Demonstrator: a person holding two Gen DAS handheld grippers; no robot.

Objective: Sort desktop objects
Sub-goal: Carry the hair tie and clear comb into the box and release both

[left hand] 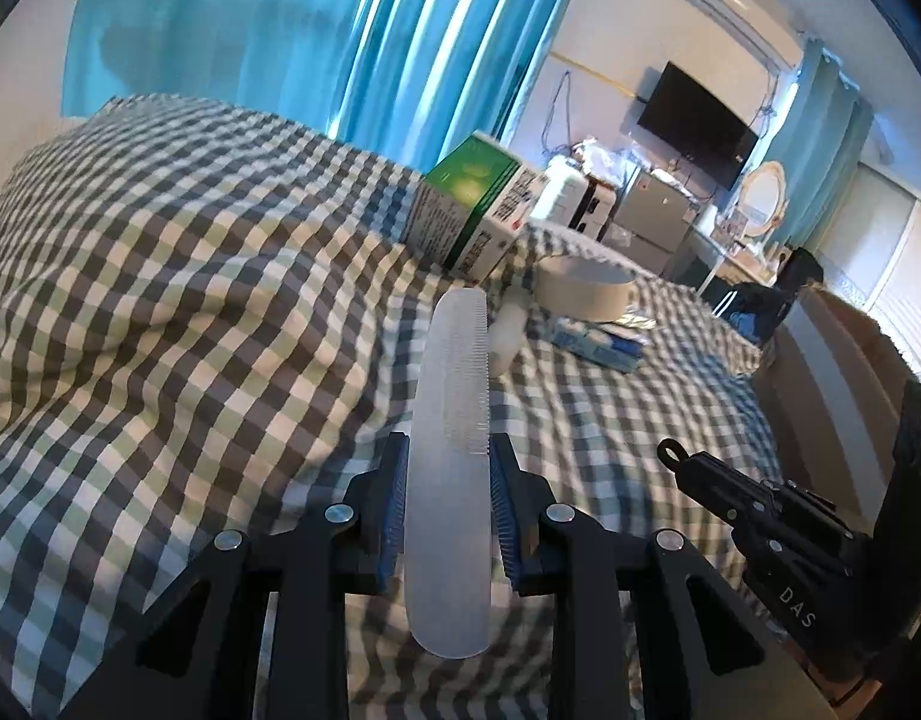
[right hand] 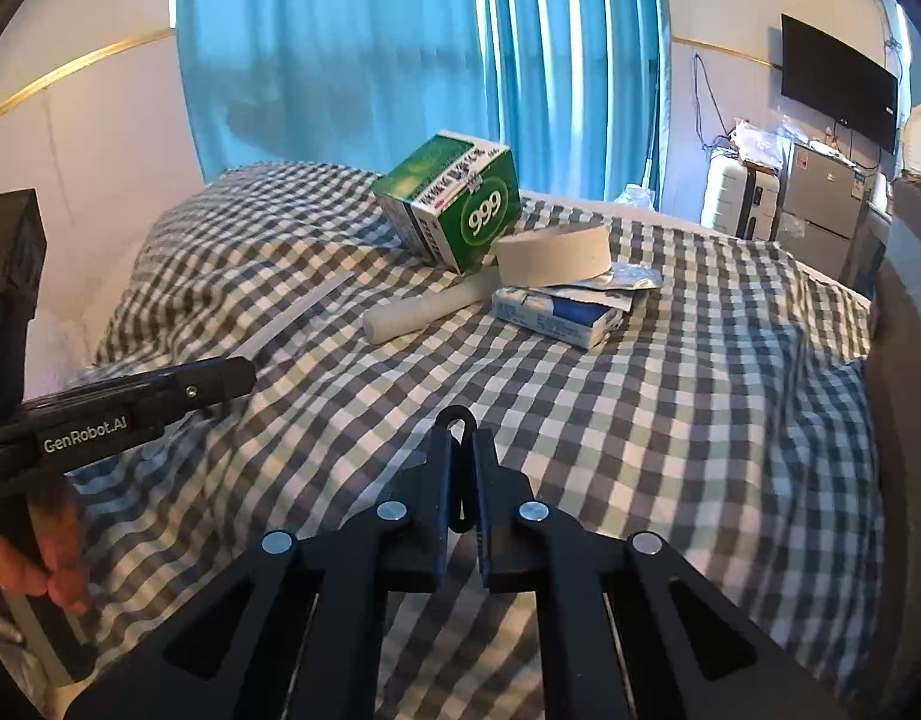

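Observation:
My left gripper (left hand: 448,450) is shut on a translucent white comb (left hand: 451,420) and holds it above the checked cloth; the comb also shows in the right wrist view (right hand: 298,315). My right gripper (right hand: 458,438) is shut on a small black looped object (right hand: 458,417). Ahead lie a green and white box (right hand: 454,201), a roll of white tape (right hand: 553,255), a white tube (right hand: 424,309) and a blue and white packet (right hand: 559,312). The box (left hand: 478,204), tape (left hand: 583,288) and packet (left hand: 598,345) also show in the left wrist view.
The checked cloth (right hand: 670,420) covers a bed-like surface. Blue curtains (right hand: 370,48) hang behind. A television (right hand: 838,81), a small fridge (right hand: 820,198) and a white appliance (right hand: 727,195) stand at the far right. The right gripper (left hand: 760,504) shows in the left view.

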